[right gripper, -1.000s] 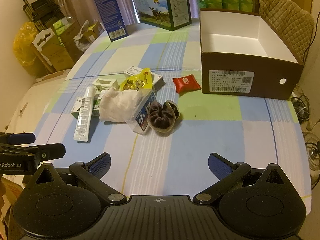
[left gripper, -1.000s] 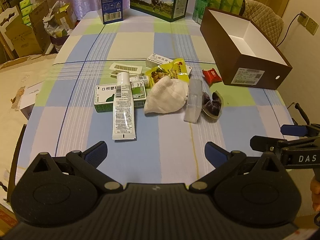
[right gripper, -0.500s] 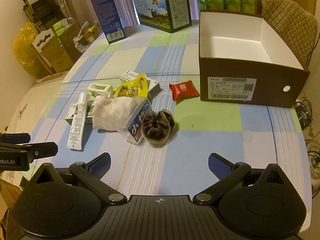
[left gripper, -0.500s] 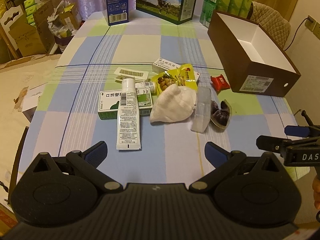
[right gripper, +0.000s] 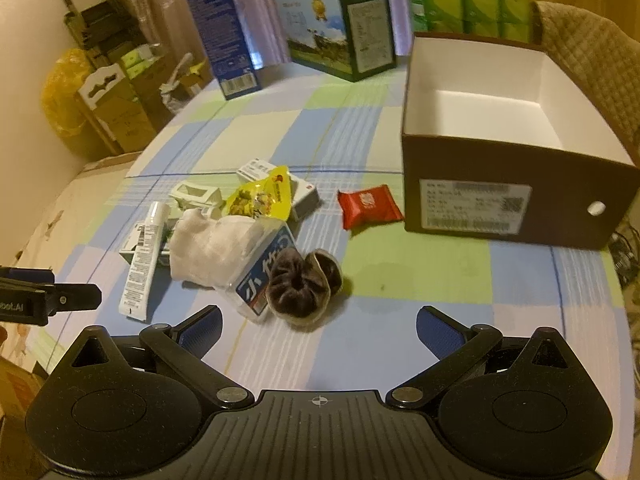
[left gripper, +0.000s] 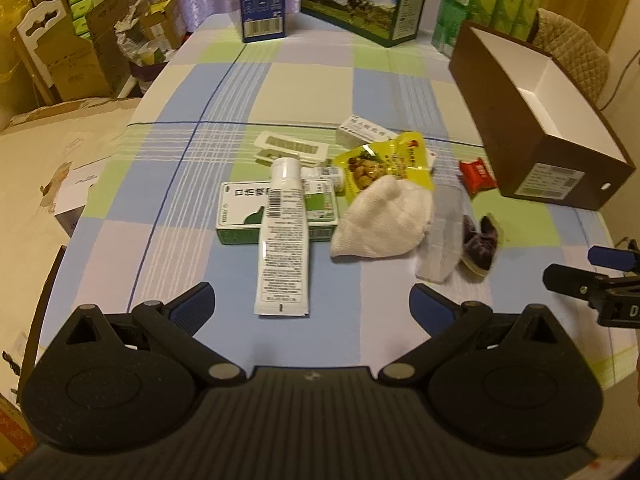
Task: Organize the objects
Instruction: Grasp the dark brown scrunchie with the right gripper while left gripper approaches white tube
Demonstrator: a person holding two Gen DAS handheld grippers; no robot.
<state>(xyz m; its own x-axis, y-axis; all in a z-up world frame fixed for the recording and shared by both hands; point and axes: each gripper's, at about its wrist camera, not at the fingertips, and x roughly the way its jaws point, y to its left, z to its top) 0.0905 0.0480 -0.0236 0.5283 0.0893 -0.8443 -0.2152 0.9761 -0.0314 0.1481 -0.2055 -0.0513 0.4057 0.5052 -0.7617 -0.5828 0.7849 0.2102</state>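
Left wrist view: the left gripper (left gripper: 312,304) has its jaws wide open, empty. The white tube (left gripper: 283,236) lies across a green box (left gripper: 240,216) on the counter (left gripper: 312,92). It looks light and squashy; pinch its middle.

Right wrist view: the right gripper (right gripper: 318,326) also has open, empty jaws. The dark scrunchie (right gripper: 298,284) is soft; grab its bunched rim, then the shoebox (right gripper: 496,208).

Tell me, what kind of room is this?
Probably a dining room at home: a table with a checked cloth, a padded chair, and cartons stacked along the wall.
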